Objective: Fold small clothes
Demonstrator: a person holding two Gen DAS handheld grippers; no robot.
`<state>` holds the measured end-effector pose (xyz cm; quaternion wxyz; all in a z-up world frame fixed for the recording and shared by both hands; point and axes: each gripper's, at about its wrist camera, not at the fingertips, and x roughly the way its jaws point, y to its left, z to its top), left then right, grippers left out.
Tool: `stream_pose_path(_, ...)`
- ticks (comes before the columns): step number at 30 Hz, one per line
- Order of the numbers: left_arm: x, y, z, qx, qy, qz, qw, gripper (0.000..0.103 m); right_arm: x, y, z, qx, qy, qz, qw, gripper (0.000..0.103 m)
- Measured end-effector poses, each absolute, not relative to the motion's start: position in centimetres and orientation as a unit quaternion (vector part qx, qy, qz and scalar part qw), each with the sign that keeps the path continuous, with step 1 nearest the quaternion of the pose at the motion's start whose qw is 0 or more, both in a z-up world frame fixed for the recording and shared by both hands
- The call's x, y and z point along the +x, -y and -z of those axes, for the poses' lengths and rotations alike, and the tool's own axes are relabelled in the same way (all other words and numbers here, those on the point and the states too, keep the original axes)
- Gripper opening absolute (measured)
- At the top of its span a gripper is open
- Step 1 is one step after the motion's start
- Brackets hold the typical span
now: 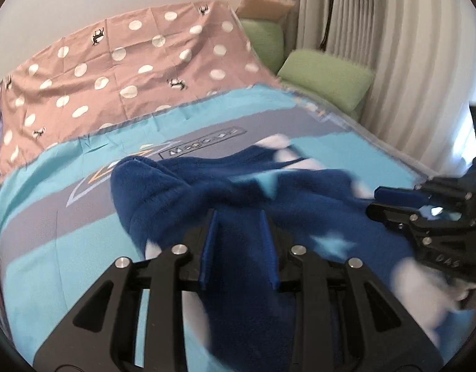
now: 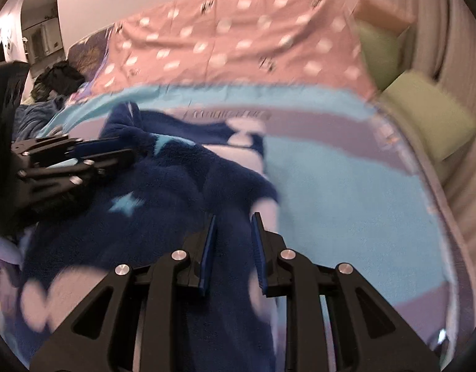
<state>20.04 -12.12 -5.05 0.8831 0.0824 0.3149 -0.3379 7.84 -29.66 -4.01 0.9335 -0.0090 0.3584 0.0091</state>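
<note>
A dark blue fleece garment (image 1: 188,186) with pale blue stars and white patches lies bunched on the bed. In the left wrist view my left gripper (image 1: 238,217) is shut on a fold of it, with fleece filling the narrow gap between the blue pads. The right gripper (image 1: 390,200) reaches in from the right edge, onto the same garment. In the right wrist view the garment (image 2: 176,179) is blurred; my right gripper (image 2: 234,217) is shut on its near edge, and the left gripper (image 2: 120,147) grips the far left part.
The bed has a turquoise and grey cover (image 1: 51,217) with a pink dotted sheet (image 1: 114,62) beyond it. Green pillows (image 1: 328,77) and a pleated curtain (image 1: 408,62) stand at the right. Dark clothes (image 2: 58,77) are heaped at the far left.
</note>
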Motion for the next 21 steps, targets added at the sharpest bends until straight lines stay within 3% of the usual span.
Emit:
stream_pose_path(2,17.0,11.1,3.8,0.082,-0.303,0.358,0.879,0.029,4.7,29.7,3.3,-0.004,-0.346,-0.004,0.938,0.024)
stream_pose_path(6,10.1,11.3,4.0,0.146,-0.293,0.403,0.854,0.052,0.7,30.5,4.8,0.020,-0.369,0.001,0.929,0.027)
stream_pose_path(12,6.8,14.9,7.4,0.268,-0.270,0.347,0.857,0.051,0.8,30.0,7.3,-0.015,-0.391,0.030,0.920,0.033)
stream_pose_path(21,8.0,15.1,7.3,0.264,-0.291,0.348,0.851,0.051,0.9,30.5,7.8,-0.014,-0.379,0.023,0.925,0.033)
